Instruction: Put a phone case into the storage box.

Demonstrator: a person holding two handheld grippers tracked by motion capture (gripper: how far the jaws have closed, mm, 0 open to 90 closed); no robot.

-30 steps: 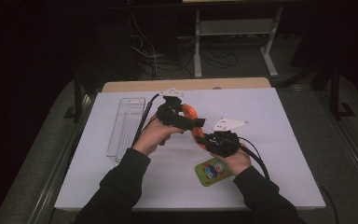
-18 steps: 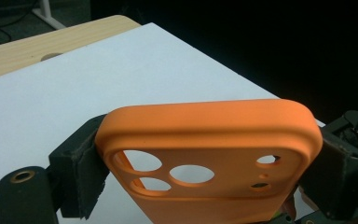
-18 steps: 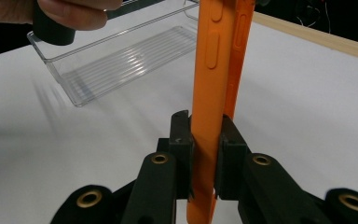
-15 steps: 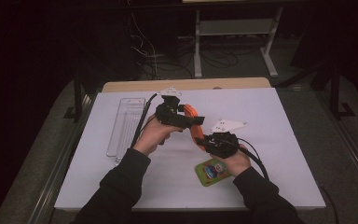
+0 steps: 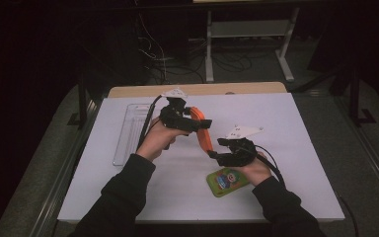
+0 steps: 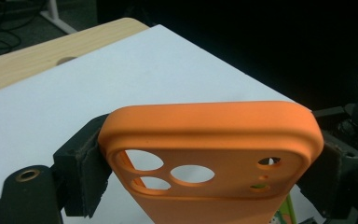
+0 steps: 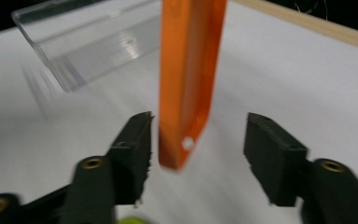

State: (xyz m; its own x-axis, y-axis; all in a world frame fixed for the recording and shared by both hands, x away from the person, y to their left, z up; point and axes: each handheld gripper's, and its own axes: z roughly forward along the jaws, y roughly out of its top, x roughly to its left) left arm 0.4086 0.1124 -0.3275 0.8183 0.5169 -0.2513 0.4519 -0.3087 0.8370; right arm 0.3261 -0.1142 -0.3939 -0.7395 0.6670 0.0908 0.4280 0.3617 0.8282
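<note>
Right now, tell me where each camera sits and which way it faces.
High view: above the person's side, looking forward and down on the table; both forearms, left gripper, right gripper.
Left gripper view: on the left gripper, looking along its jaws, clamped on the orange case.
Right gripper view: on the right gripper, jaws just opened around the case's end; clear tray beyond.
Shared: the case, the table.

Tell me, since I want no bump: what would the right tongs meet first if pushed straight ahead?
Most likely the orange phone case, whose lower end already hangs between the right tongs' open jaws, which have just been opening. The left tongs grip its other end. Beyond lies the clear tray.
</note>
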